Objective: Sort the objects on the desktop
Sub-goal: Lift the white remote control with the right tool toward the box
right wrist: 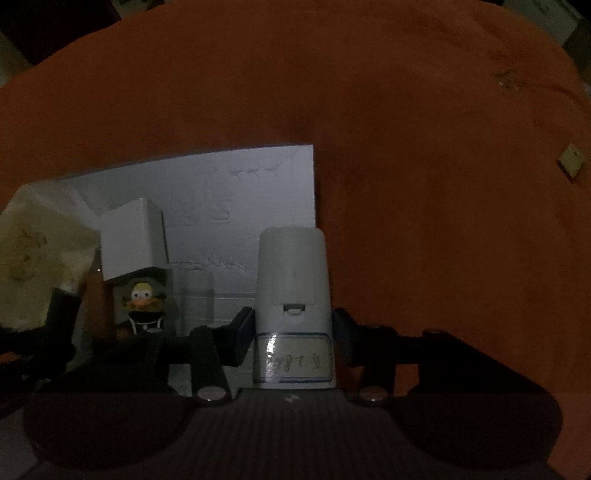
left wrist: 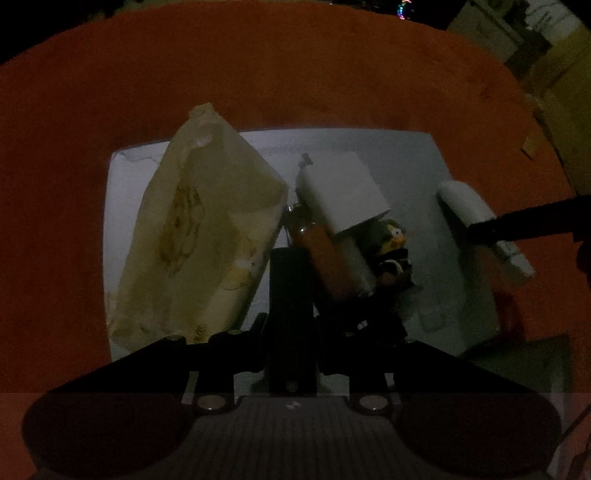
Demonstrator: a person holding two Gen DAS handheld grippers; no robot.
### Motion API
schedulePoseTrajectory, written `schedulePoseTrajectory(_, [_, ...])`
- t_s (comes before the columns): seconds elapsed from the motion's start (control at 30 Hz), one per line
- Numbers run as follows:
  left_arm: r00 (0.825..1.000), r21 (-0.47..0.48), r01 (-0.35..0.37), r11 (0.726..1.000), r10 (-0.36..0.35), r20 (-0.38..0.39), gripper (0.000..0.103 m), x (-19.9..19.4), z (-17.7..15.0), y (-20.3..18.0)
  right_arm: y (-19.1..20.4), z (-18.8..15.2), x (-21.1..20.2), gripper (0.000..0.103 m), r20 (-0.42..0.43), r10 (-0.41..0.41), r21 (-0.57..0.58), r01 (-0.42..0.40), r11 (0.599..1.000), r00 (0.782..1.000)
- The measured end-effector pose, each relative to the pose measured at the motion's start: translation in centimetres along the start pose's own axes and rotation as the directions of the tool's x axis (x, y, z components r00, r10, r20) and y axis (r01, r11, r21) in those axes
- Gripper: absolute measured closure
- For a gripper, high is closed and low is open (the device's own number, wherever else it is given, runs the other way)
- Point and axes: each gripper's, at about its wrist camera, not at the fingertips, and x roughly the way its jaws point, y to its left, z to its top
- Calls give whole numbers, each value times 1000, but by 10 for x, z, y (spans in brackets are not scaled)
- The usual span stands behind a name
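Here, right tool (right wrist: 293, 328) gripping white remote (right wrist: 291, 280), above white tray (right wrist: 258, 192)

I see an orange cloth (left wrist: 258, 74) covering the whole surface. Past its far edge I make out dim furniture (left wrist: 517, 33) and small coloured lights (left wrist: 405, 8) in darkness.

The worktop (right wrist: 424, 155) is covered by an orange cloth, dimly lit. Beyond its far edge the room is seen in near darkness; pale furniture (left wrist: 554, 62) is made out at far right, and small coloured lights (left wrist: 404, 9) beside it.
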Motion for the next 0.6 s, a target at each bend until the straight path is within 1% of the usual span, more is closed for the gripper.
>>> schedulePoseTrajectory(0.13, [1000, -19, 10, 1000, -10, -7, 82, -1, 1, 4, -9, 1, 4, 54, 1, 7, 4, -7, 1000, 1000])
schedulePoseTrajectory(0.2, [1000, -27, 10, 1000, -10, -5, 82, -1, -1, 2, -11, -3, 2, 54, -1, 5, 1, -5, 1000, 1000])
schedulePoseTrajectory(0.27, [1000, -32, 16, 999, -16, -2, 82, 5, -1, -5, -15, -4, 9, 54, 0, 11, 4, -11, 1000, 1000])
schedulePoseTrajectory(0.4, [998, -65, 65, 996, -64, 22, 82, -1, 0, -2, -22, -6, -8, 54, 24, 61, 15, -61, 998, 998])
schedulePoseTrajectory(0.47, [997, -63, 74, 995, -71, 43, 82, -7, 2, -2, -25, -6, -17, 55, 37, 75, 17, -75, 997, 997])
schedulePoseTrajectory(0.6, [995, -64, 93, 994, -90, 51, 82, -13, 4, -4, -30, -6, -28, 55, 56, 90, 27, -91, 995, 994])
